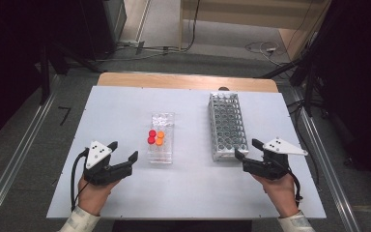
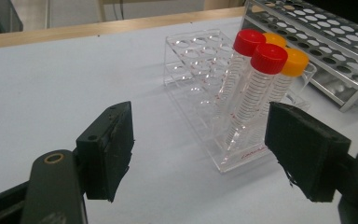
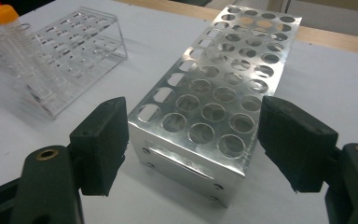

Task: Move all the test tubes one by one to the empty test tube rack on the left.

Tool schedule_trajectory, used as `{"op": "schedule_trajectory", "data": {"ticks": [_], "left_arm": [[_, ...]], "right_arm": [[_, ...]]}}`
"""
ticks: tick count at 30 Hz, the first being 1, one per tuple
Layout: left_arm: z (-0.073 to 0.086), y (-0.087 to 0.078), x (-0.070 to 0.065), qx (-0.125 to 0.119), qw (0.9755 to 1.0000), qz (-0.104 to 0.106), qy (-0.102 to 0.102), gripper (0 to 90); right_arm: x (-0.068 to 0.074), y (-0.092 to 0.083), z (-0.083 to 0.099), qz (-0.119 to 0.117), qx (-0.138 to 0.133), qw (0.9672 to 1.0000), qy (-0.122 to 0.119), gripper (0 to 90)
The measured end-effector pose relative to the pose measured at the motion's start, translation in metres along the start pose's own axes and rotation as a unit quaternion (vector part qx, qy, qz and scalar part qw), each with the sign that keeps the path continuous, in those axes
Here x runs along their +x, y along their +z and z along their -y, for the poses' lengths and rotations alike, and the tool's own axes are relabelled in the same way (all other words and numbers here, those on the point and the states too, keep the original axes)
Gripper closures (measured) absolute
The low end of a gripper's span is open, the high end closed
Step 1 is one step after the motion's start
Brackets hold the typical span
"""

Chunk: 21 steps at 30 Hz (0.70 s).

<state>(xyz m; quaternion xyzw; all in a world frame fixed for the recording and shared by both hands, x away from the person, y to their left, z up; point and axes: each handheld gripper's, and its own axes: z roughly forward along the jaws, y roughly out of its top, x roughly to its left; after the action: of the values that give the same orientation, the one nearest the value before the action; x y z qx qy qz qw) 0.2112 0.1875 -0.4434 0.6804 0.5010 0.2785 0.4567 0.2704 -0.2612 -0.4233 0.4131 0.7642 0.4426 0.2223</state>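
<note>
A clear plastic rack [image 1: 161, 145] stands mid-table and holds two red-capped tubes [image 1: 151, 136] and two orange-capped tubes [image 1: 160, 138]. To its right stands a metal rack [image 1: 227, 123] whose many holes look empty. My left gripper [image 1: 124, 150] hovers left of the clear rack's near end, open. In the left gripper view the jaws [image 2: 205, 149] stand wide apart, with nothing between them and the red-capped tubes [image 2: 261, 60] ahead. My right gripper [image 1: 247, 148] is at the metal rack's near right corner. Its open jaws [image 3: 193, 144] frame the metal rack's [image 3: 214, 93] near end.
The white tabletop [image 1: 116, 111] has free room at the left and along the near edge. A wooden strip [image 1: 183, 80] borders its far edge. Beyond that, cables lie on the floor [image 1: 263, 47]. Metal rails [image 1: 14, 164] run along both sides.
</note>
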Motion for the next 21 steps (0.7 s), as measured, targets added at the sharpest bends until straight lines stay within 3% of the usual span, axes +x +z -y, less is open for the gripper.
{"op": "schedule_trajectory", "data": {"ticks": [21], "left_arm": [[0.008,-0.004,0.012,0.003,0.9995,-0.029,-0.012,17.1]], "right_arm": [[-0.031,-0.016,0.02,0.043,0.0,0.9987,0.027,18.3]]}}
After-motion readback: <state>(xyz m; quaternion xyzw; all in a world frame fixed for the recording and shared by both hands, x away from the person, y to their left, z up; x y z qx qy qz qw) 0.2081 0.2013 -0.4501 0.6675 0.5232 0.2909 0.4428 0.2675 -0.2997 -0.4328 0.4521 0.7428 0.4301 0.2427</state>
